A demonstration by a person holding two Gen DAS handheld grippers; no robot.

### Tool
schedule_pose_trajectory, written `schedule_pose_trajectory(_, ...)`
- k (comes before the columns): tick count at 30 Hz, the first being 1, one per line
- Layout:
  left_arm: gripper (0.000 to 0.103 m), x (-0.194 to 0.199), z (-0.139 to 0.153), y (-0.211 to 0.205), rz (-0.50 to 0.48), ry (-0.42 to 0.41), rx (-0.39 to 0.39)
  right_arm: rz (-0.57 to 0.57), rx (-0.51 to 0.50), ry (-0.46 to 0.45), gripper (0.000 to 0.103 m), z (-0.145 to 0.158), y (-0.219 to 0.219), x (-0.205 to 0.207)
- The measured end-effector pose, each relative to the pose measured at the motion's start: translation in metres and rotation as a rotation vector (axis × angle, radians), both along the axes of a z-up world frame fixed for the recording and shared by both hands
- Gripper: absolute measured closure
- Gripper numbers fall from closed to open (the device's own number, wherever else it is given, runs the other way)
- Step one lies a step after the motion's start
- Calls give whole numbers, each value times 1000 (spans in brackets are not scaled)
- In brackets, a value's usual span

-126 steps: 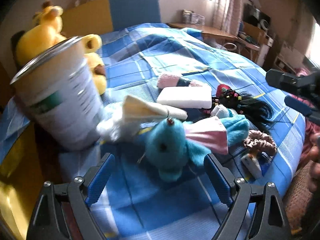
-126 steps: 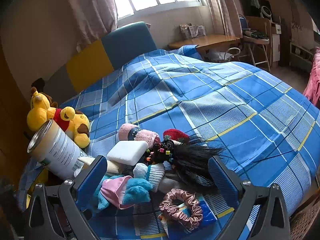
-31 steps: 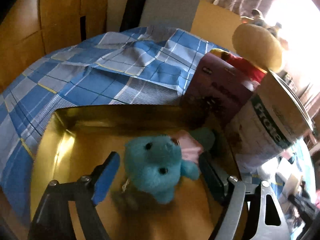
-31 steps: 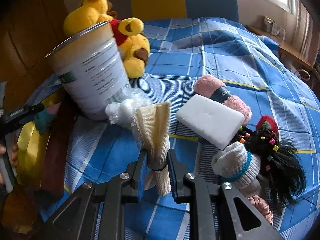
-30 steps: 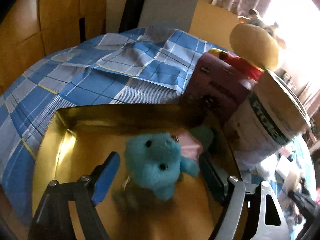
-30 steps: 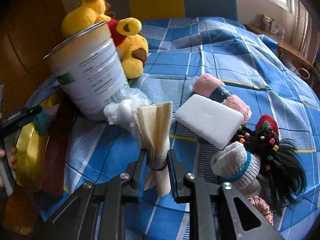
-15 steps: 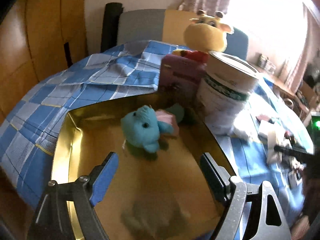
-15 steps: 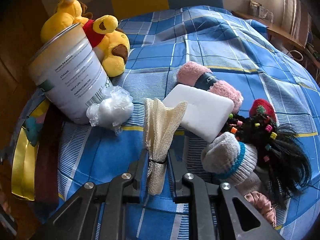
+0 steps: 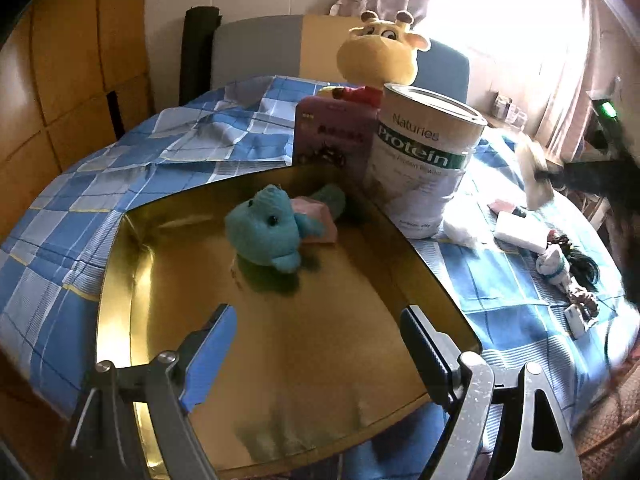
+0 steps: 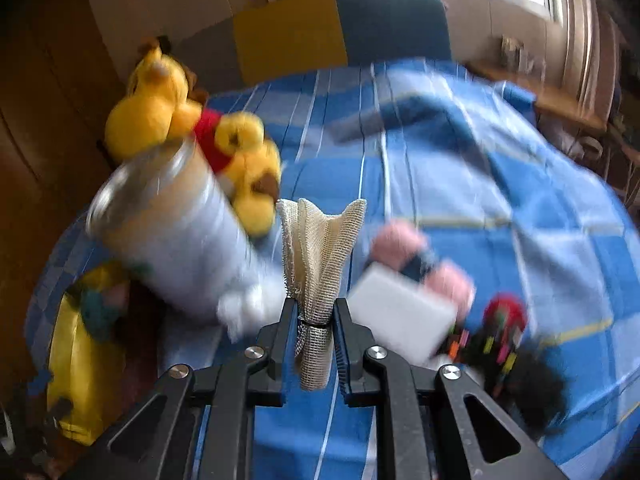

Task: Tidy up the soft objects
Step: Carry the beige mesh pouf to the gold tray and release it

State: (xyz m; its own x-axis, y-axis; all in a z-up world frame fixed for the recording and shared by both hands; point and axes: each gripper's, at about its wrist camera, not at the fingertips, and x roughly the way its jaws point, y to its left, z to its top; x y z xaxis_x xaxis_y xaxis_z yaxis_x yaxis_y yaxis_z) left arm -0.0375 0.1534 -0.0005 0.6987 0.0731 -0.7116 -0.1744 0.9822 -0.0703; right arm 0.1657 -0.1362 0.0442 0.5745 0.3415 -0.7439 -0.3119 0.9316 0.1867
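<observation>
A teal plush toy (image 9: 269, 233) with a pink part lies loose in the gold tray (image 9: 168, 288), toward its far side. My left gripper (image 9: 318, 338) hangs open over the tray's near half with nothing between its fingers. My right gripper (image 10: 316, 322) is shut on a cream mesh cloth bundle (image 10: 320, 248), held up above the blue checked bedspread (image 10: 460, 168). In the left wrist view the right gripper and cream mesh cloth bundle (image 9: 534, 176) show blurred at the right edge. The right wrist view is motion-blurred.
A protein powder can (image 9: 424, 168), a purple box (image 9: 334, 136) and a yellow giraffe plush (image 9: 376, 60) stand behind the tray. On the bedspread lie a white wad (image 9: 460, 232), a white sponge block (image 10: 400, 320), a pink roll (image 10: 424, 260), a sock (image 9: 554, 266), a black-haired doll (image 10: 516, 352) and a scrunchie (image 9: 582, 300).
My left gripper drew back from the teal plush, which stays in the tray. My right gripper lifted the cream cloth bundle off the bedspread, away from the white wad.
</observation>
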Motion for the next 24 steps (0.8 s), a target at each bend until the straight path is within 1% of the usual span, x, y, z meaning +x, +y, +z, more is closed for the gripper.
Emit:
schedule_pose_trajectory(5,19,-7,5,7,2,-23,4,-96,-93,-65,87,50,26,65)
schedule_pose_trajectory(8,19,-10,6,16,18,-28,1,-144,-140,-131,87,94,54,103)
schedule_pose_trajectory(10,19,-10,6,21,25,-24,-1,-157,-130,-177,87,123,71,116)
schedule_pose_trajectory(12,19,-10,5,26,36,-19,1,-134,-75,-233,87,157,97,124)
schedule_pose_trajectory(13,19,-11,4,28,45,-16,5,-105,-48,-266,87,173,112,123)
schedule_pose_trajectory(15,19,-11,3,32,63,-7,8,-8,9,-321,87,199,146,113)
schedule_pose_trajectory(17,19,-11,3,38,94,-3,9,126,66,-350,87,214,178,94)
schedule_pose_trajectory(18,19,-12,3,40,105,-2,8,217,88,-354,87,217,197,78)
schedule_pose_trajectory(20,19,-14,4,46,137,-2,13,358,92,-342,87,210,226,51)
schedule_pose_trajectory(21,19,-14,4,49,149,1,15,425,82,-330,87,201,239,34)
schedule_pose_trajectory(22,19,-15,4,51,160,3,14,485,66,-303,87,188,251,18)
schedule_pose_trajectory(24,19,-17,4,57,188,6,13,567,41,-239,87,160,265,-8)
